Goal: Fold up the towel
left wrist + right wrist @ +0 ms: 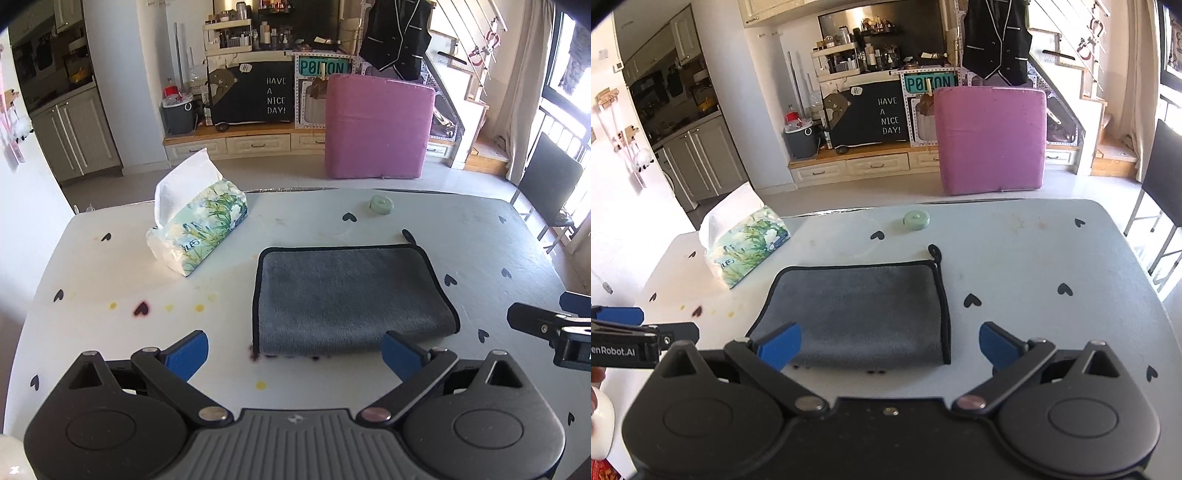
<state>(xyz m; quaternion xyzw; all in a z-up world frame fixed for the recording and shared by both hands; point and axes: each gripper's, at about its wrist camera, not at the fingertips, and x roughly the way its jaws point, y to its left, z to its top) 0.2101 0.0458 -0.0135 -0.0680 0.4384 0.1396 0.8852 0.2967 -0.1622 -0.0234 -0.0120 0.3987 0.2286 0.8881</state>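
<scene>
A grey towel [347,295] with black trim lies folded in a flat rectangle on the white table [110,332]; its hanging loop sticks out at the far right corner. It also shows in the right wrist view [864,314]. My left gripper [295,354] is open and empty, just short of the towel's near edge. My right gripper [890,347] is open and empty, over the towel's near right corner. Each gripper shows at the edge of the other's view: the right one [546,328], the left one [635,332].
A tissue pack [199,229] lies at the far left of the table. A small green round object [382,204] sits near the far edge. The tablecloth has black heart prints and coloured spots. A pink cushion [376,125] stands on the floor beyond. A dark chair [550,184] is at the right.
</scene>
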